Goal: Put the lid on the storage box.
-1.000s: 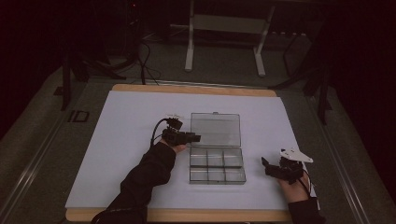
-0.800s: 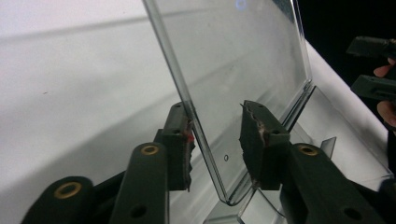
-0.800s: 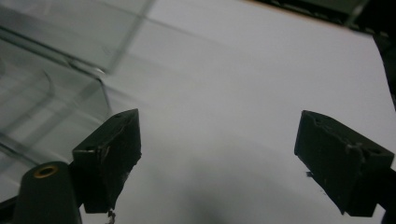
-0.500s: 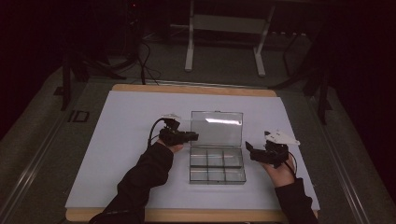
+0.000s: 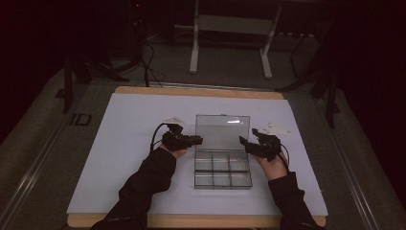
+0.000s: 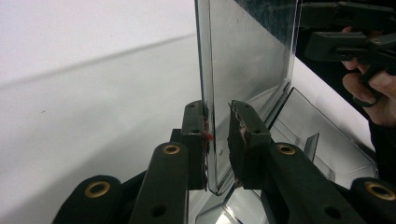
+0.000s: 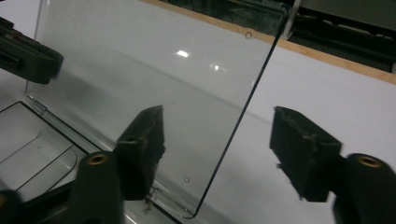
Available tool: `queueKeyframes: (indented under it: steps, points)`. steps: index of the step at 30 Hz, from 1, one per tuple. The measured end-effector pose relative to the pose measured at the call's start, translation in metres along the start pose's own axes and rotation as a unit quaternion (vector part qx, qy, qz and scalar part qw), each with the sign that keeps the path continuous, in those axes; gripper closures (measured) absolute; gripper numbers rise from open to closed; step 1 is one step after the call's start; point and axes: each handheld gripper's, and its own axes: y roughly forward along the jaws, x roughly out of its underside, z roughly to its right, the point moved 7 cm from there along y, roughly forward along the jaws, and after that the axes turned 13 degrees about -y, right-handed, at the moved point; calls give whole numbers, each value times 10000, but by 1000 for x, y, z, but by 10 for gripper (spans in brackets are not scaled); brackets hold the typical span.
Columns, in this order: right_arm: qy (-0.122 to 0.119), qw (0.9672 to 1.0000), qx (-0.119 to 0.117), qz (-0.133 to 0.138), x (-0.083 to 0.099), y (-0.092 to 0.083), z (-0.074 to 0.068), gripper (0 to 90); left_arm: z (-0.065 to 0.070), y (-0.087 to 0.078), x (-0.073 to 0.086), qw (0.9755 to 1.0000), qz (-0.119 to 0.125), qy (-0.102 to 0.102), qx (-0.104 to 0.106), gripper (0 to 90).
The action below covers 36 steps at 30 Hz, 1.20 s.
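Left gripper point(image 6: 217, 135) is clamped down on the left edge of the clear plastic lid point(image 5: 222, 131), which stands upright at the back of the clear plastic compartment box point(image 5: 222, 168) mid-table on the white sheet point(image 5: 129, 143). Right gripper point(image 7: 217, 149) has just been closing, but its pads aren't pressing yet; the lid's right edge sits in the gap between them. No readable writing on the box. Both forearms come in low, hands flanking the lid.
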Motion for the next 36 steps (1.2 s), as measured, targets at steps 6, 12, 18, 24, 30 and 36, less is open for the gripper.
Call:
queueKeyframes:
  steps: [6,12,18,24,30,36]
  points:
    - [39,9997,-227,-18,2,6,-2,482,0,-1,1,9999,66,93,32,791]
    - [140,9988,-455,-138,5,10,-4,560,2,-2,2,9997,127,204,10,791]
    - [187,9984,-509,-174,6,7,-1,627,3,-2,1,9996,126,246,-14,788]
    - [130,9986,-499,-119,5,1,-1,674,8,-4,2,9992,141,331,-149,776]
    - [-50,9984,-568,-55,4,-8,-3,707,14,-9,4,9986,78,454,-247,759]
    - [-78,9978,-655,73,2,-18,-4,723,18,-16,8,9981,91,536,-286,757]
